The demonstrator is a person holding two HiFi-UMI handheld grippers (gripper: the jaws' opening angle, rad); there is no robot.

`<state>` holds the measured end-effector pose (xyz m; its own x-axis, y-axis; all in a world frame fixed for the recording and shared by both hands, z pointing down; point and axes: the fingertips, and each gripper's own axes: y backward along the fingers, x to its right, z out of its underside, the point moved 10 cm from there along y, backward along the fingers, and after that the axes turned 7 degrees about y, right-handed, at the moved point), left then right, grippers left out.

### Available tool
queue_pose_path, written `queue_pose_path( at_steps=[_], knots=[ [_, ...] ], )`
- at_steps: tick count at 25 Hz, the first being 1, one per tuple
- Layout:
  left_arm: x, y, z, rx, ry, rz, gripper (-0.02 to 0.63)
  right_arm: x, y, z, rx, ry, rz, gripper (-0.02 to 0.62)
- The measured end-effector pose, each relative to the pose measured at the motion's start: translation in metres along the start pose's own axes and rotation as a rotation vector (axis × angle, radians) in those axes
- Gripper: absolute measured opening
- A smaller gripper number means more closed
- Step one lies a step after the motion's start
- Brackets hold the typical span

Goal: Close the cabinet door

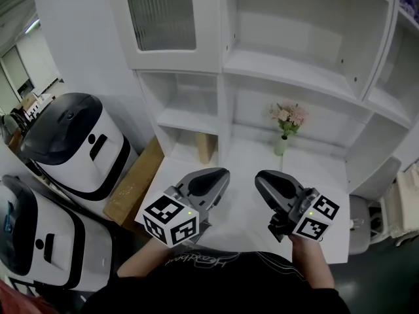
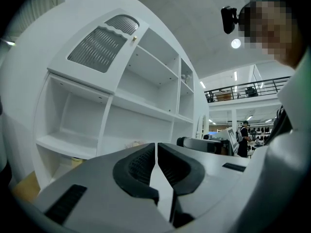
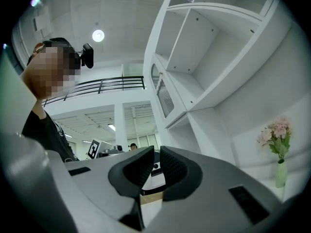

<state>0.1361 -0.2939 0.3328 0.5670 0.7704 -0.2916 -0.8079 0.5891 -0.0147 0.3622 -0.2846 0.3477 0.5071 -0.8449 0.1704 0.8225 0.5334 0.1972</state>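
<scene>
The white cabinet [image 1: 294,64] fills the wall ahead. Its one door [image 1: 163,18], with a ribbed glass pane, covers the upper left compartment and looks flush with the frame; the other compartments are open shelves. In the left gripper view the door [image 2: 102,47] sits up and to the left, its small knob [image 2: 134,39] at the right edge. In the right gripper view I see the door [image 3: 164,97] nearly edge-on. My left gripper [image 1: 219,175] [image 2: 156,149] and right gripper [image 1: 262,178] [image 3: 156,152] hover side by side over the counter, well below the door, both shut on nothing.
A vase of pink flowers [image 1: 283,139] [image 3: 280,171] stands on the white counter [image 1: 242,156]. A tan block [image 1: 205,146] stands in the lower left compartment. A cardboard box [image 1: 134,182] and two white-and-black machines [image 1: 72,142] are on the floor at the left.
</scene>
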Motion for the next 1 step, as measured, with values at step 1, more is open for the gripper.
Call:
queue_pose_path(
  at_steps=[1],
  knots=[
    [0.0001,0.0001,-0.0003,0.001,0.001,-0.004,0.034,0.0004,-0.0002,-0.0005,0.001,-0.001,-0.001,0.063]
  ],
)
